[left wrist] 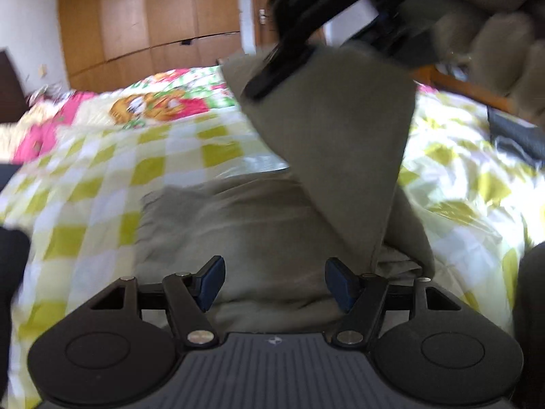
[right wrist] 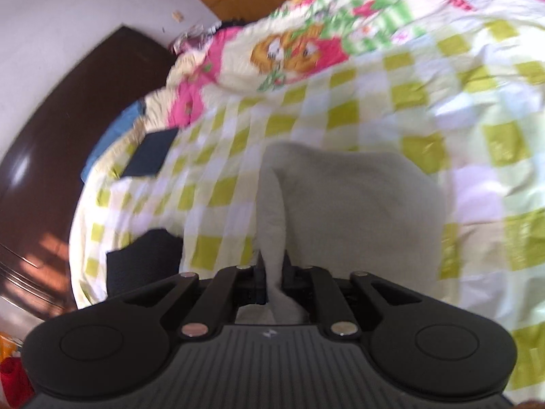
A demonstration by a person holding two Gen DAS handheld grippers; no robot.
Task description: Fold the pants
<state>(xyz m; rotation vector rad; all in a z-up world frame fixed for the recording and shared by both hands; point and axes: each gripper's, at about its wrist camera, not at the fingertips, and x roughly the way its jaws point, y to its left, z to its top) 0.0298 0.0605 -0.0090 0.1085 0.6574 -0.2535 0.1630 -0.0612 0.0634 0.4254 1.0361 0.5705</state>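
Observation:
Olive-grey pants (left wrist: 238, 225) lie on the bed in the left wrist view. My left gripper (left wrist: 275, 281) hovers low over them, open, with cloth below its blue pads (left wrist: 214, 283) but nothing pinched. One end of the pants (left wrist: 333, 129) is lifted into a hanging flap. My right gripper (left wrist: 272, 75) is shut on its top corner, held by a gloved hand (left wrist: 494, 34). In the right wrist view the right gripper (right wrist: 272, 266) is shut on a narrow fold of the pants (right wrist: 357, 197), which drape down onto the quilt.
A yellow-green checked quilt (left wrist: 102, 170) with a cartoon print covers the bed. A wooden wardrobe (left wrist: 146, 17) stands behind it. A dark headboard (right wrist: 51, 136) lines one side. A dark flat item (right wrist: 150, 153) lies on the quilt, and another dark item (left wrist: 517, 133) at the right.

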